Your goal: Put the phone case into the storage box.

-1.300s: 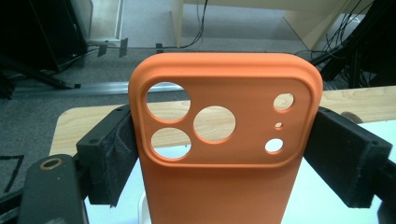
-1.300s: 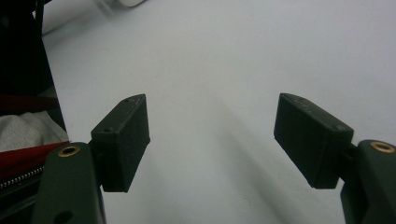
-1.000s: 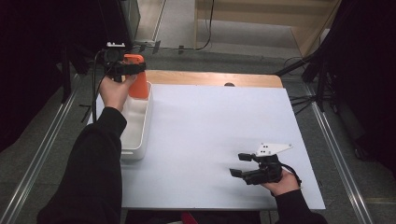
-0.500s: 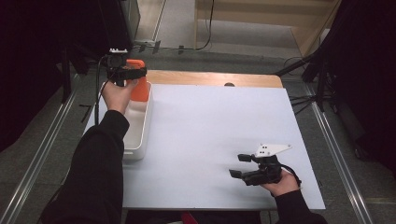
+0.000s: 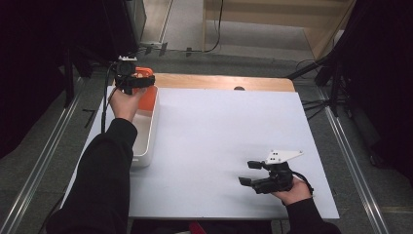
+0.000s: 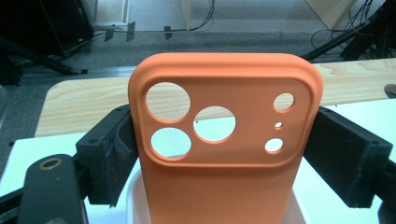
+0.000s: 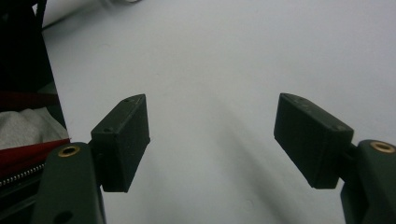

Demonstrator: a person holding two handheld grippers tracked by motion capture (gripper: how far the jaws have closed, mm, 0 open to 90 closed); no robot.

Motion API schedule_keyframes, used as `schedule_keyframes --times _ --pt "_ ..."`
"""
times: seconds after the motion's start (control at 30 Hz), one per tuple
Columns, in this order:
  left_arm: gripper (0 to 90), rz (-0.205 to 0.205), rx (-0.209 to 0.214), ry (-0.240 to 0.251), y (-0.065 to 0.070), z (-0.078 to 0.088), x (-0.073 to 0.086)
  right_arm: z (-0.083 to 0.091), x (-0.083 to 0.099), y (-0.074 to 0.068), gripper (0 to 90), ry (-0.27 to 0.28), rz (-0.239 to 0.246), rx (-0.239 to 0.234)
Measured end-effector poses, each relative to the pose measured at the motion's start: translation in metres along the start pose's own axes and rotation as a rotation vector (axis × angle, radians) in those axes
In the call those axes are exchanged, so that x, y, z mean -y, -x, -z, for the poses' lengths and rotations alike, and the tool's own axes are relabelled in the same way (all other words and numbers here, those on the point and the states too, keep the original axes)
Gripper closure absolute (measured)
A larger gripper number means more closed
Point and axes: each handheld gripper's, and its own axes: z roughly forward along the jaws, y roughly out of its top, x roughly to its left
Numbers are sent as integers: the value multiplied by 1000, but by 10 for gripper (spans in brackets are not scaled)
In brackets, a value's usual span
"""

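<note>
An orange phone case (image 6: 224, 135) with several round camera holes stands upright between my left gripper's (image 6: 224, 154) black pads (image 6: 109, 158), which press on both its long edges. From above, the left gripper (image 5: 134, 80) holds the orange case (image 5: 146, 95) over the far end of a white tray (image 5: 146, 141) at the table's left side. Low over the white table near its front right corner, my right gripper (image 5: 251, 173) points left, its jaws wide apart. In the right gripper view its pads (image 7: 123, 140) frame bare white tabletop.
The white tabletop (image 5: 219, 131) stretches between the two hands, with a wooden strip (image 5: 224, 82) along its far edge. Dark stands and cables (image 5: 331, 73) lie on the floor beyond the table. A small dark mark (image 5: 238, 88) sits on the wooden strip.
My left hand has sunk a little with the orange case, closer to the tray. The right hand has kept still.
</note>
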Motion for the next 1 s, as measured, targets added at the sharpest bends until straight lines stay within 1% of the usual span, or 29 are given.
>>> schedule_keyframes --times 0.27,0.57,0.77,0.87,1.0 --pt "157 -18 -12 -20 1 -5 7 0 0 0 253 0 -2 0" --pt "156 -8 -3 -26 2 -7 12 -1 0 0 253 -1 2 1" --pt "155 -18 -15 -40 3 -8 13 -2 0 0 253 -1 9 3" --pt "155 -10 -6 -44 2 -10 13 -1 0 0 253 -2 5 2" --pt "153 -19 -10 -51 2 -10 14 -1 0 0 252 0 -1 0"
